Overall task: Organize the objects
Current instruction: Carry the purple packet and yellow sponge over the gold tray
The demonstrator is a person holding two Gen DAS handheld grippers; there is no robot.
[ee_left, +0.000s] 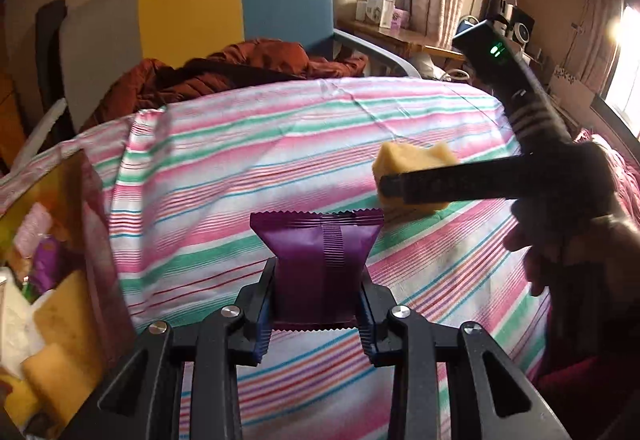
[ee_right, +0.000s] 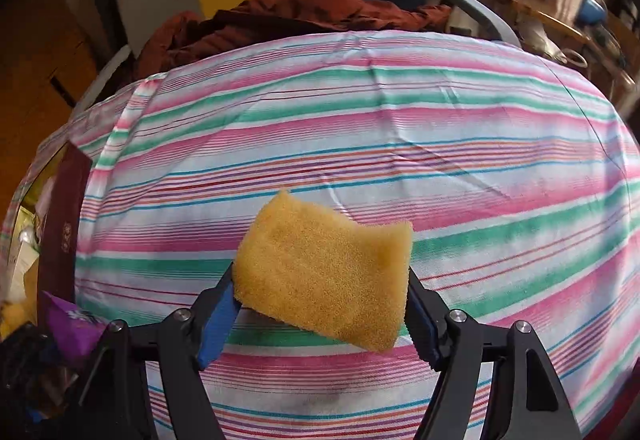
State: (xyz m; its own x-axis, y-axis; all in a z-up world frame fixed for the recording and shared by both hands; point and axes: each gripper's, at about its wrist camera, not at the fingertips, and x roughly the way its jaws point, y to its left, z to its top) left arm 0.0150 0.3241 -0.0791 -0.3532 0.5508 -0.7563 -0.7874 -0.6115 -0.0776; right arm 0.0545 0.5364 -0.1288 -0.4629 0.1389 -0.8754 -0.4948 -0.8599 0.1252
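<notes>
Clamped low on a glossy purple foil snack packet [ee_left: 320,264] at frame centre, the left gripper [ee_left: 318,314] could let it slide, while the right gripper [ee_right: 320,280], squeezing a springy yellow sponge [ee_right: 324,272] above the striped bedsheet [ee_right: 400,144], might lose it mid-carry.

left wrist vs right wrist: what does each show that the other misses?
Left wrist only: left gripper shut on the purple snack packet; right gripper seen from outside; the person's hand.
Right wrist only: the yellow sponge's full face between the right gripper's jaws.
Both: striped sheet, rust jacket, box of items at left.
</notes>
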